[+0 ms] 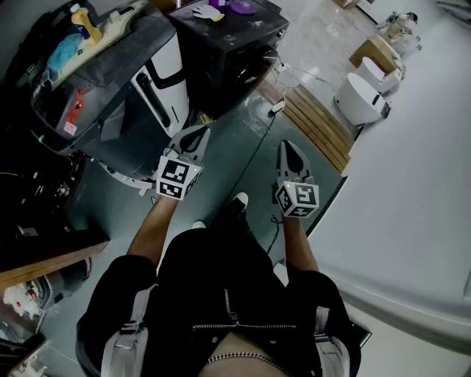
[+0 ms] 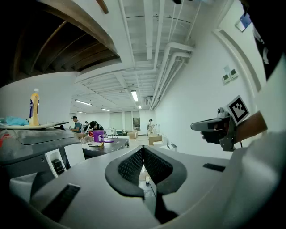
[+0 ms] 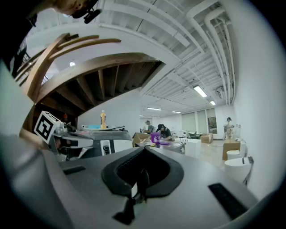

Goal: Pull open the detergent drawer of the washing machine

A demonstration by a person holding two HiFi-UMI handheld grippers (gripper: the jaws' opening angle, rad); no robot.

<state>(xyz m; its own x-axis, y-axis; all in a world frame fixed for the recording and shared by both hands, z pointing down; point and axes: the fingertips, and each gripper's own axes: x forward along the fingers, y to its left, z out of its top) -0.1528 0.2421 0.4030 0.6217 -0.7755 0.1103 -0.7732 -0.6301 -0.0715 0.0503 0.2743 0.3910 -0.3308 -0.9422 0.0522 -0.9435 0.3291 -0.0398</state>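
The washing machine (image 1: 118, 88) stands at the upper left of the head view, with a grey lid and a white front panel (image 1: 168, 74) that has a dark slot. It also shows at the left in the left gripper view (image 2: 44, 150) and in the right gripper view (image 3: 100, 144). I cannot make out its detergent drawer. My left gripper (image 1: 199, 134) is held out level a short way in front of the machine, shut and empty (image 2: 143, 150). My right gripper (image 1: 286, 147) hovers beside it over the floor, also shut with nothing in it (image 3: 144, 151).
A yellow bottle (image 1: 87, 22) and a blue cloth (image 1: 62, 51) lie on the machine's lid. Behind it is a dark cabinet (image 1: 228, 44) with a purple cup (image 1: 241, 6). Wooden slats (image 1: 316, 125), white toilets (image 1: 360, 96) and a floor cable (image 1: 254, 154) lie to the right.
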